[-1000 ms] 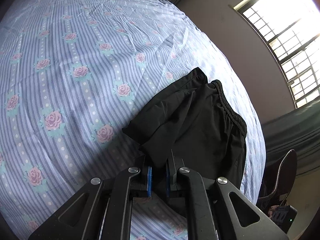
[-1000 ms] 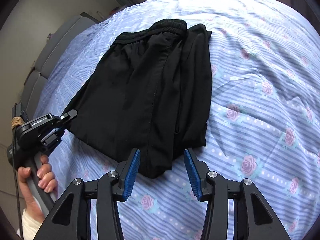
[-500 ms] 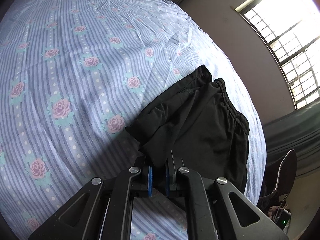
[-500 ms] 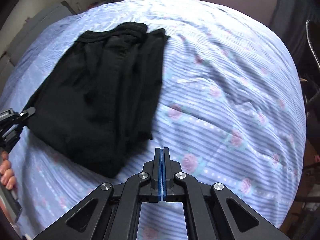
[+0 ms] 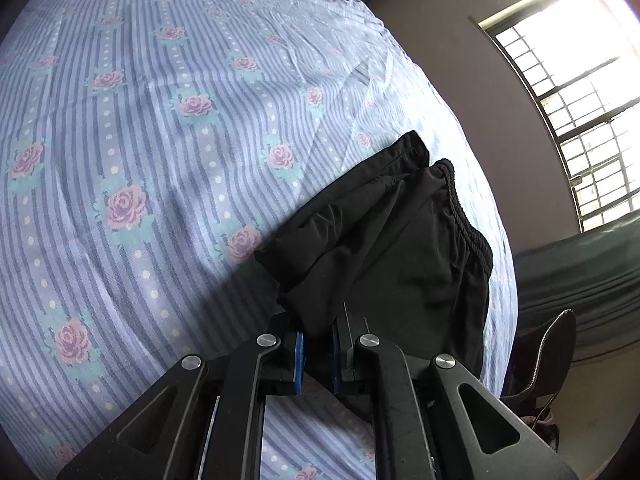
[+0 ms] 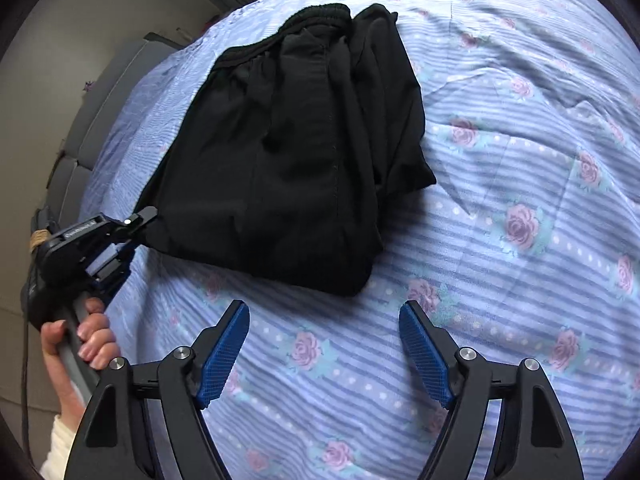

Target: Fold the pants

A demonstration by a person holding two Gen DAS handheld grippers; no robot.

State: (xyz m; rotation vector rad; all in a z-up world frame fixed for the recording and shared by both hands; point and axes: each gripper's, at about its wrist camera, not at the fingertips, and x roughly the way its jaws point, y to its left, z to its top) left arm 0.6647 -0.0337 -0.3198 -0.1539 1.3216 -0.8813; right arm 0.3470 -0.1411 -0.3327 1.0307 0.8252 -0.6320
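Lying folded on the bedsheet (image 6: 520,280), black pants (image 6: 304,152) with the elastic waistband (image 6: 320,14) toward the far edge of the bed and the folded end toward the near edge. Stacked in several layers, one narrower folded strip along the right side of the bundle in the right wrist view. Resting flat over most of its spread, one near-left corner drawn up off the sheet.

Clamped on that corner, left gripper (image 5: 318,354), blue pads (image 5: 298,360) narrow with black cloth pinched between them. Seen from the right wrist view as a black tool (image 6: 96,240) at the left edge of the bundle, held by a hand (image 6: 86,338) wrapped round its grey handle, a pale sleeve (image 6: 60,440) at the wrist.

Hovering over bare sheet just short of the near edge of the pants, right gripper (image 6: 324,354), jaws just sprung wide apart, blue ribbed pads (image 6: 224,356) well separated, nothing between them but striped fabric with pink roses. No contact with the pants from this tool.

Spreading across the whole bed, sheet pale blue with stripes, white dots and rose print, lightly creased to the right of the pants. Beyond the far side of the bed in the left wrist view, a barred window (image 5: 576,120) bright with daylight, a dark green curtain (image 5: 580,280) below it, and a dark chair back (image 5: 548,344) near the bed's corner.
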